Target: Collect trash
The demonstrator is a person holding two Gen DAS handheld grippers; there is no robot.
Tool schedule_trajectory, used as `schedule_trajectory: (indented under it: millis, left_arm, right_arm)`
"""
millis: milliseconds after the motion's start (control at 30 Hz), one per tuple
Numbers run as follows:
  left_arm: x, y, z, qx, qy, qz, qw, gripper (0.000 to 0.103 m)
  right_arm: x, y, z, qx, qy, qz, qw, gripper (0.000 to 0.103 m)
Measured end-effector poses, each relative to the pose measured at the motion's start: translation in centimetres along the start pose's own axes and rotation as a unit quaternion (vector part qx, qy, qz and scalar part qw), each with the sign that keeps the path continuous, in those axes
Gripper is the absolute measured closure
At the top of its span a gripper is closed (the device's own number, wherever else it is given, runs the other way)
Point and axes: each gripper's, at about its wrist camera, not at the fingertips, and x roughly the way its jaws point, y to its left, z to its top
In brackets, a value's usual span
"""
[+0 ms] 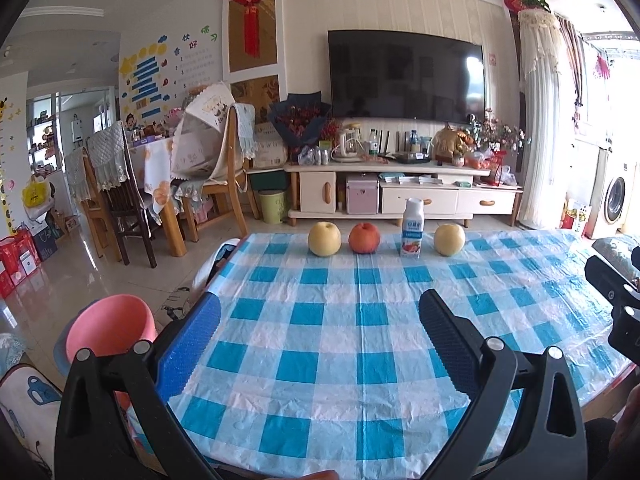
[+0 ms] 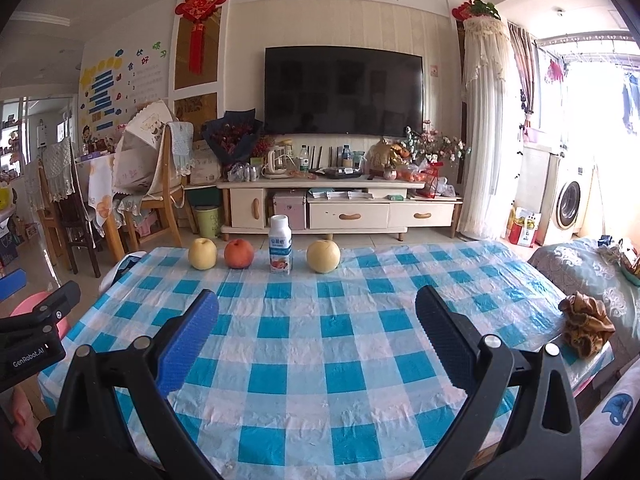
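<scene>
A white drink bottle (image 1: 412, 229) with a fruit label stands upright at the far edge of the blue-checked table (image 1: 320, 360), between a red apple (image 1: 363, 238) and a yellow pear (image 1: 449, 239). Another yellow pear (image 1: 324, 239) sits left of the apple. The bottle (image 2: 280, 245), apple (image 2: 239, 254) and pears (image 2: 323, 256) also show in the right wrist view. A pink bin (image 1: 110, 330) stands on the floor left of the table. My left gripper (image 1: 320, 320) is open and empty above the near table. My right gripper (image 2: 318, 318) is open and empty too.
The right gripper's body (image 1: 616, 292) shows at the left wrist view's right edge. A brown crumpled cloth (image 2: 586, 326) lies at the table's right corner beside a sofa (image 2: 592, 272). Chairs (image 1: 116, 196) and a TV cabinet (image 1: 400, 192) stand beyond the table.
</scene>
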Motion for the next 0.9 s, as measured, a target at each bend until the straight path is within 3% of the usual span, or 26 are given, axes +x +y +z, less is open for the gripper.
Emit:
schedule_trajectory:
  millis: [533,667,900]
  left_arm:
    - [7.9,-2.6,-1.0,-0.002,0.035,-0.015,0.9993,0.005]
    - [11.5,-3.8,-1.9,0.004,0.069,-0.012,0.9976,0.005]
    - [20.2,-5.7,-4.7,-0.01,0.163,0.005,0.9866,0.005]
  right_arm:
    - [8.1,-0.4,-2.0,0.005,0.058,0.012,0.998,0.004]
    - [11.7,-0.5,-2.5,0.01,0.086,0.021,0.996,0.004]
    - [22.3,-0.5,-5.2,0.008,0.185,0.015,0.983,0.004]
